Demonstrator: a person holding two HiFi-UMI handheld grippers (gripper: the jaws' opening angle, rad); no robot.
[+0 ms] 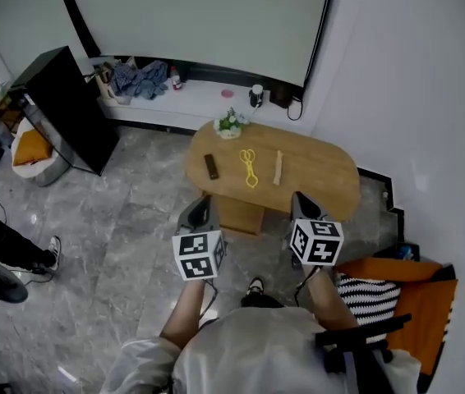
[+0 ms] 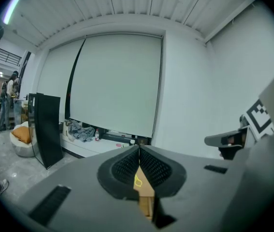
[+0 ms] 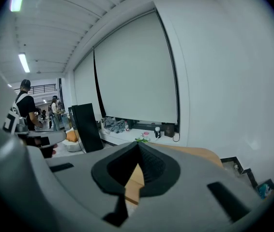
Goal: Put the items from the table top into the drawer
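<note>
The left hand-held gripper (image 2: 138, 151) and right hand-held gripper (image 3: 138, 146) are both pinched closed on nothing and aimed at the tabletop (image 1: 323, 179), well short of it. The dark bar (image 1: 211, 167), yellow tongs (image 1: 249, 167) and wooden stick (image 1: 278, 168) lie there spaced apart, probably so each can be picked up singly.

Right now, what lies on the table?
A dark bar, a yellow looped tool, a tan stick and a plant. The left gripper and right gripper hide parts of its near edge.
</note>
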